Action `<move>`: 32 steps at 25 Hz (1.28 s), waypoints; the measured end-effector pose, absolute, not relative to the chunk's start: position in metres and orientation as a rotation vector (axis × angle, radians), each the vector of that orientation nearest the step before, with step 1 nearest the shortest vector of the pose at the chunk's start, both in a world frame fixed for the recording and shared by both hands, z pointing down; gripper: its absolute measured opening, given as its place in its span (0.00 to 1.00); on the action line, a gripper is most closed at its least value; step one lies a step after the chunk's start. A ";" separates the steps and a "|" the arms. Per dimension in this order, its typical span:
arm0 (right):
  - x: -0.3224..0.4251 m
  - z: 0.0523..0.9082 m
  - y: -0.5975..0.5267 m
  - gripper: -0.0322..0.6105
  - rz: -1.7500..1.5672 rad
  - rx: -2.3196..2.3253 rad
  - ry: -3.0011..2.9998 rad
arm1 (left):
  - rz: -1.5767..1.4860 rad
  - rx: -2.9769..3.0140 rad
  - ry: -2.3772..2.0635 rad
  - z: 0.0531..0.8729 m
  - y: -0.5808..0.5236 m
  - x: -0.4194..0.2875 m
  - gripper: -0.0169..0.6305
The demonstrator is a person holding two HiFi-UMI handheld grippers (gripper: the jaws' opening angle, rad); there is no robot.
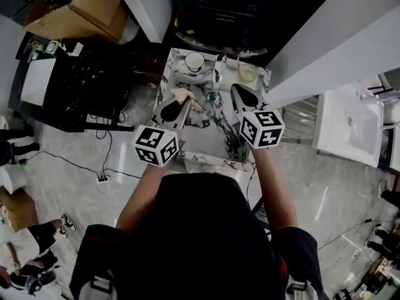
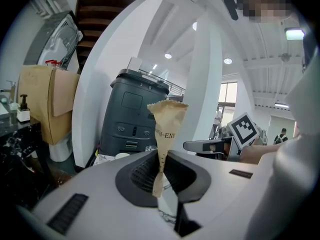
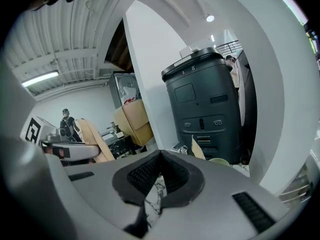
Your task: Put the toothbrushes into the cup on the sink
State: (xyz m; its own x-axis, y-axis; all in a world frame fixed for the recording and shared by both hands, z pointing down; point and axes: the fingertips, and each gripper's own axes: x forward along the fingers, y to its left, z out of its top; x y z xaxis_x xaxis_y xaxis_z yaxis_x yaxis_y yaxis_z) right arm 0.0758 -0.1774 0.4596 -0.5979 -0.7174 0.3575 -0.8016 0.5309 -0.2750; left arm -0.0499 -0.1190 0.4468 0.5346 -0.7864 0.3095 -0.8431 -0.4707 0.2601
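Note:
My left gripper is shut on a toothbrush in a brown paper packet, held over the marble sink. In the left gripper view the packet sticks up from between the pads of that gripper. The white cup stands on the sink's back ledge, left of the faucet. My right gripper hovers over the sink's right side. Its jaws meet with nothing between them. Another paper packet stands by a pale green cup at the back right.
A small teal object lies in the basin. A dark grey machine stands behind the sink, a cardboard box to the far left. Black shelving with cables sits left of the sink, a white basin to the right.

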 end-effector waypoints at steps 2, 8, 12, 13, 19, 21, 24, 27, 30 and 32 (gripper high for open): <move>0.069 0.457 -0.180 0.10 0.621 1.307 -2.564 | 0.209 2.407 -1.317 0.446 -0.123 -0.056 0.08; 0.050 0.457 -0.188 0.10 0.649 1.366 -2.545 | 0.228 2.451 -1.246 0.444 -0.138 -0.072 0.08; 0.041 0.457 -0.197 0.10 0.678 1.405 -2.533 | 0.223 2.466 -1.201 0.442 -0.152 -0.081 0.08; 0.038 0.457 -0.199 0.10 0.679 1.408 -2.528 | 0.217 2.468 -1.192 0.441 -0.156 -0.084 0.08; 0.023 0.460 -0.216 0.10 0.703 1.435 -2.504 | 0.198 2.478 -1.150 0.441 -0.182 -0.093 0.08; 0.019 0.461 -0.221 0.10 0.708 1.435 -2.496 | 0.201 2.477 -1.138 0.443 -0.190 -0.096 0.08; 0.014 0.466 -0.229 0.10 0.723 1.437 -2.485 | 0.200 2.471 -1.122 0.447 -0.203 -0.099 0.08; 0.013 0.470 -0.236 0.11 0.744 1.452 -2.470 | 0.198 2.472 -1.128 0.447 -0.219 -0.103 0.08; 0.014 0.474 -0.241 0.11 0.758 1.469 -2.457 | 0.198 2.474 -1.131 0.448 -0.233 -0.104 0.08; 0.015 0.477 -0.244 0.11 0.768 1.481 -2.445 | 0.201 2.475 -1.125 0.450 -0.242 -0.103 0.08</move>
State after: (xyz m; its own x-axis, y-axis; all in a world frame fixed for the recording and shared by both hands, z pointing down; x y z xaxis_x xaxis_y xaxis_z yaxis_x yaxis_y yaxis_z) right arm 0.0153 -0.2438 0.4775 -0.4869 -0.7729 0.4068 -0.8667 0.3699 -0.3346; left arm -0.1031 -0.2417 0.4501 0.6635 -0.6877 0.2947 -0.7472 -0.5889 0.3080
